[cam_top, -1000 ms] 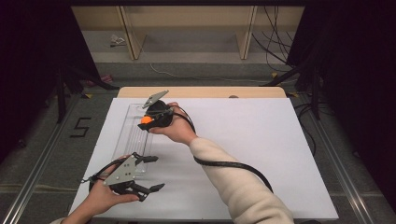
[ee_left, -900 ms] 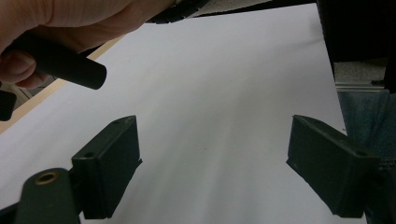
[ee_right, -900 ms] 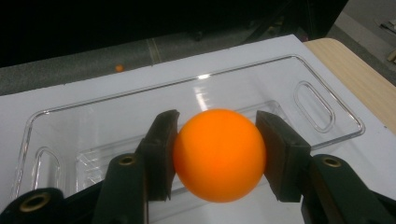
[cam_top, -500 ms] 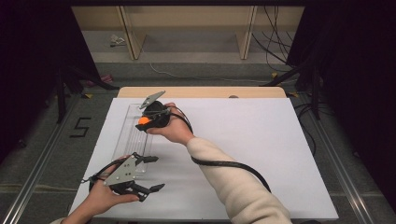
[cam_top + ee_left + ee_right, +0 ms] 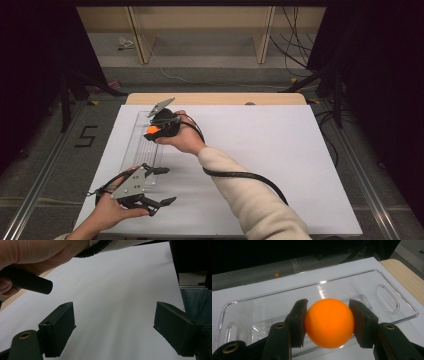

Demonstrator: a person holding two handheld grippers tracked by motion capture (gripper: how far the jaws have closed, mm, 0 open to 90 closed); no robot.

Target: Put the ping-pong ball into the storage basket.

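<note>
An orange ball sits pinched between the pads of my right gripper, held just above a clear plastic tray. From above, that ball and right gripper hover over the far half of the tray at the table's left side. My left gripper rests low near the tray's near end, jaws wide apart. In the left gripper view its fingers frame bare white table, with nothing between them.
The white tabletop stretches to the right of the tray. The right forearm in a cream sleeve and a black cable cross the table's middle. A small orange object lies on the floor beyond the table edge.
The right hand with the ball has shifted only slightly over the tray. The left gripper stays put.
</note>
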